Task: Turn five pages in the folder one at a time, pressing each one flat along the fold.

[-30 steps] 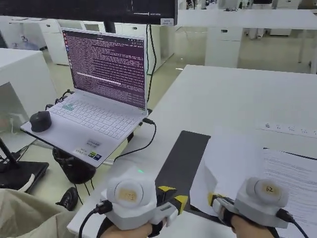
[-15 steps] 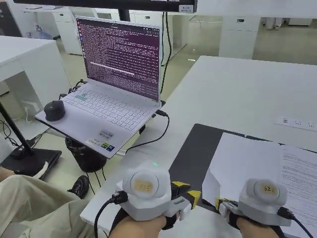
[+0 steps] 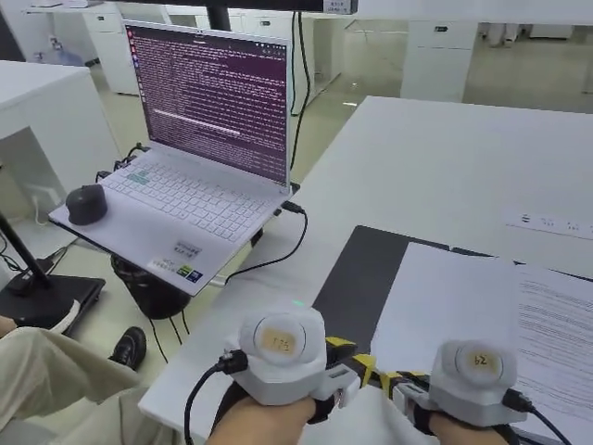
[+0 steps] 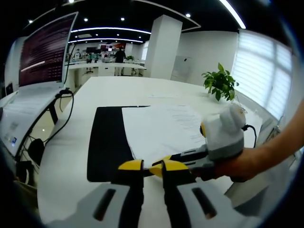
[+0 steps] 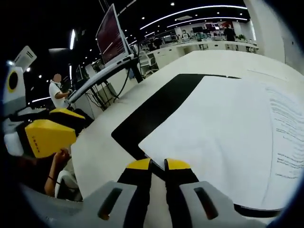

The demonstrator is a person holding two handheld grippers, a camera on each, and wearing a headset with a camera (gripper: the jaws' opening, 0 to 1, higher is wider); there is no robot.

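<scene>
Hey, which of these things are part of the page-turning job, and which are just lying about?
Job in hand: folder, blank page, printed page, left gripper, right gripper.
Lying about: laptop, mouse, power strip, potted plant.

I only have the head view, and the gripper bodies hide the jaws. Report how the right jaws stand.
Observer: The right gripper view shows the right gripper with its jaws shut or nearly so. Nothing is between them, and they are just short of the near corner of the page.
Operator: Now the left one.
Observer: The left gripper also has its jaws close together and empty. They are at the near edge of the folder, and the right gripper's tips point in just behind them.
Operator: Tell me what stands beyond the folder on the right.
Observer: A green plant. I cannot see its pot.
</scene>
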